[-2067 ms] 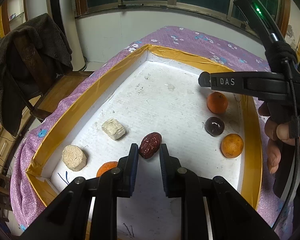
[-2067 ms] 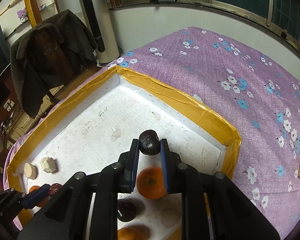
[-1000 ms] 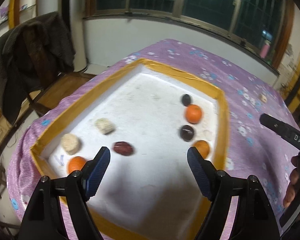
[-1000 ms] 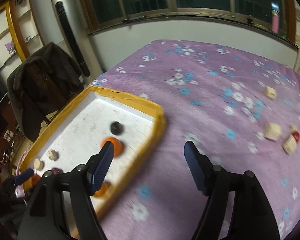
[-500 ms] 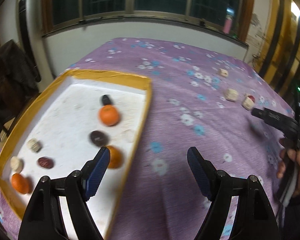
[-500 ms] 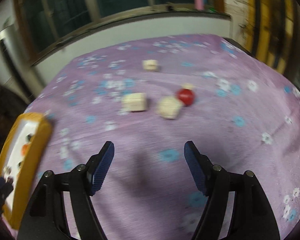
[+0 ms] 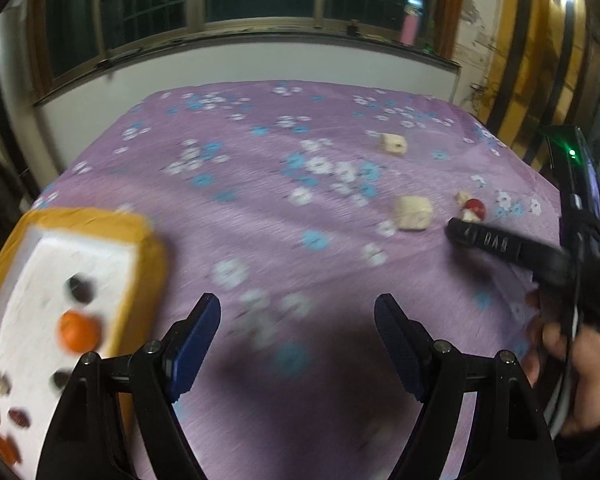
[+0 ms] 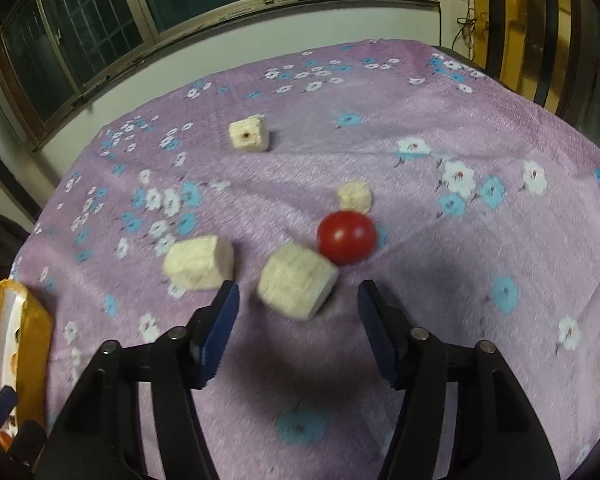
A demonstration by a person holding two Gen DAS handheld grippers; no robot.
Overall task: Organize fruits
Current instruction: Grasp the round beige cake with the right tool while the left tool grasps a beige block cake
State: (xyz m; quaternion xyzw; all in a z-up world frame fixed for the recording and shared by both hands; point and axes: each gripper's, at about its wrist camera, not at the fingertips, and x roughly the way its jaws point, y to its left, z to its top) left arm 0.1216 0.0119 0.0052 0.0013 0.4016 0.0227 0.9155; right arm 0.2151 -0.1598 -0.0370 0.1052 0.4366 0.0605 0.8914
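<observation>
Fruit next in line appears to be the red fruit (image 8: 346,237), lying at centre frame of your right wrist view just beyond and between the spread, empty jaws of the right gripper (image 8: 298,300), with a pale chunk (image 8: 296,285) touching it on the near left and partly blocking a straight approach. Your left gripper (image 7: 297,312), also wide apart and empty, hangs over bare cloth, well apart from it, so the right is nearer; the fruit is round, no long axis. Surface is a purple floral cloth (image 8: 440,128); the yellow-rimmed tray (image 7: 140,240) of sorted fruit sits lower left, windows behind.
</observation>
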